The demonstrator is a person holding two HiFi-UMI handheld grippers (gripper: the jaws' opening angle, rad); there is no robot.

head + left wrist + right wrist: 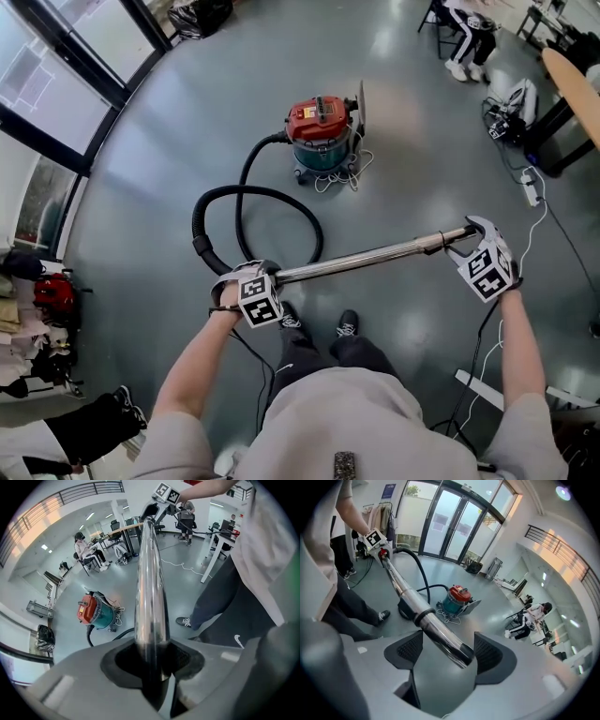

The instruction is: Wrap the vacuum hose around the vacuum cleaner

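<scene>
Left gripper (pixel 270 273): jaws clamped on the wand (pixel 366 255) near its hose end; pointed steeply down; in its own view the pads (pixel 187 660) pressed on the tube from both sides

Right gripper (pixel 471 232): at the wand's other end; jaws apart; the tube's tip lay between the pads (pixel 410 651) with a clear gap on one side, so nothing was squeezed

Wand: bright metal tube; held almost level across the person's front, above the shoes (pixel 347 323); spanned from one gripper to the other

Hose (pixel 246 193): black and ribbed; ran from the wand's end by the left gripper, curved in a wide loop on the floor (pixel 159 141), then narrowed toward the vacuum (pixel 321 131) and joined its side; not yet wound round the body

Vacuum: red lid on a teal drum; upright on the floor, well apart from the person, beyond the loop

Cord (pixel 339 178): white; lay in loose coils just beside the vacuum's base

Glass doors (pixel 450 522): far behind the vacuum in the right gripper view

Seated person (pixel 533 615): on a chair at the far side of the room, well apart from the vacuum
</scene>
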